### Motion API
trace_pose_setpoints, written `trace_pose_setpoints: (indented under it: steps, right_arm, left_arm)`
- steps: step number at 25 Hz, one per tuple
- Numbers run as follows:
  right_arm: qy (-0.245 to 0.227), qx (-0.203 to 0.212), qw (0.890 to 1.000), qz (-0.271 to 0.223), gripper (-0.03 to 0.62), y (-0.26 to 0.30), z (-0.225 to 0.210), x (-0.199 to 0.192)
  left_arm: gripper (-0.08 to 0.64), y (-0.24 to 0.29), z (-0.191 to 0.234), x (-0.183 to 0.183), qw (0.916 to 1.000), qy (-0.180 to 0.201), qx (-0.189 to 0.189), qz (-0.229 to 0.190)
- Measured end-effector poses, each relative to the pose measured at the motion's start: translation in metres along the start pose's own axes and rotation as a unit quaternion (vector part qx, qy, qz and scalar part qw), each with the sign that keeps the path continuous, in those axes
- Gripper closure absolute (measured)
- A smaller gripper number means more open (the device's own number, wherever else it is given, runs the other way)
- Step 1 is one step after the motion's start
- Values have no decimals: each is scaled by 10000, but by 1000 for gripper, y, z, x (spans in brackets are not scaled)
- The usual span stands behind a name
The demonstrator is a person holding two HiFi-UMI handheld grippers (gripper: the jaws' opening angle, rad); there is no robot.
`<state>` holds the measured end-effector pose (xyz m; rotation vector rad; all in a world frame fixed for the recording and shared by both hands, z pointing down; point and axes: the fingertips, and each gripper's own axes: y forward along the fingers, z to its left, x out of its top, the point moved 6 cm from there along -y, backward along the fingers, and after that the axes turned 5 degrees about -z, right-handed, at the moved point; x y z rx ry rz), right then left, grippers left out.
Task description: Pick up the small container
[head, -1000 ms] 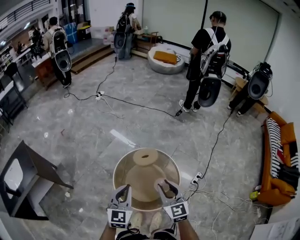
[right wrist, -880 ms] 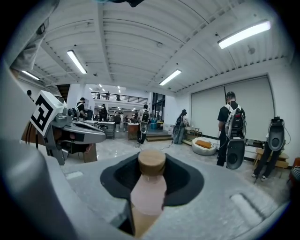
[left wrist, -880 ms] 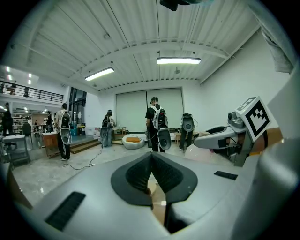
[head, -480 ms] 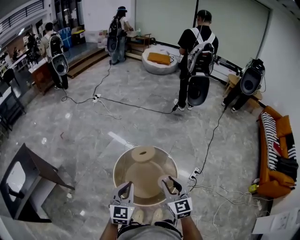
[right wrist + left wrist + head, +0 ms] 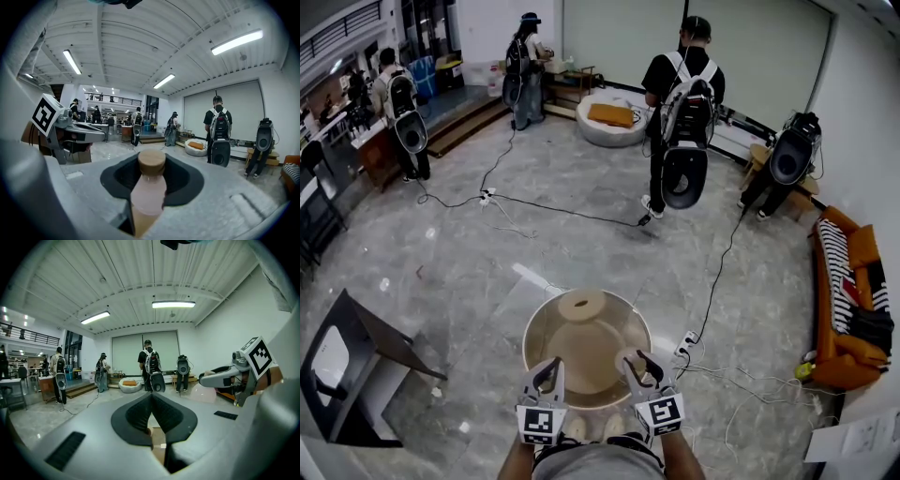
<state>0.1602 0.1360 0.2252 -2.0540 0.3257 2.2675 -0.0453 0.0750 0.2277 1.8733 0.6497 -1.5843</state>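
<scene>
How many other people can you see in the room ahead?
4: person far left, person at back, person in centre, person at right. Others may be hidden far left.

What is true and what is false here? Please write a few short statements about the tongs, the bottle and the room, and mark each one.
1. The right tongs grip a small bottle with a tan cap. True.
2. The left tongs also hold a bottle. False: they are shut and empty.
3. The table under the tongs is square. False: it is round.
4. Several people with backpacks stand in the room. True.
5. An orange sofa stands at the right of the head view. True.
</scene>
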Motion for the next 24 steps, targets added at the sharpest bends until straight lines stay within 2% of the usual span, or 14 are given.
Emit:
trace_pose_setpoints:
  steps: [24]
  right_arm:
    - [54, 140, 9999, -56, 463, 3, 13, -4]
  left_arm:
    - [543, -7, 1, -9, 10000, -28, 42, 5]
